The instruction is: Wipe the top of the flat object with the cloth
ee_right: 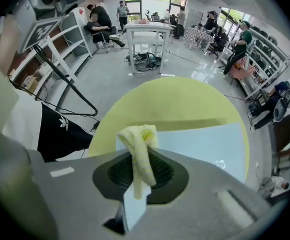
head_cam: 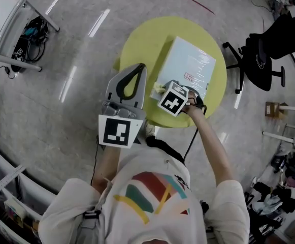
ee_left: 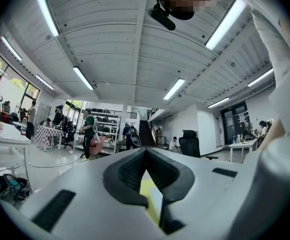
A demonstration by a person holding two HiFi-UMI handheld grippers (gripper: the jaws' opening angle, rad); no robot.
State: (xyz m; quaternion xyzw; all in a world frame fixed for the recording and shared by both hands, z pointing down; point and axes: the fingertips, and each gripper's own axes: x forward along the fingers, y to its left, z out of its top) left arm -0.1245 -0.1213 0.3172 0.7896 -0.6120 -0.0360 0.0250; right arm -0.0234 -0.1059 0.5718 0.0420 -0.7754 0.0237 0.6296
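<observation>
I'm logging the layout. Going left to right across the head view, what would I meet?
Black bag → left tool → right tool, shut on the cloth → black office chair → cardboard box.

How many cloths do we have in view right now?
1. The yellow cloth is pinched in the right hand-held gripper, by the near corner of the pale blue flat object. The shut left hand-held gripper holds none; none seen elsewhere.
</observation>
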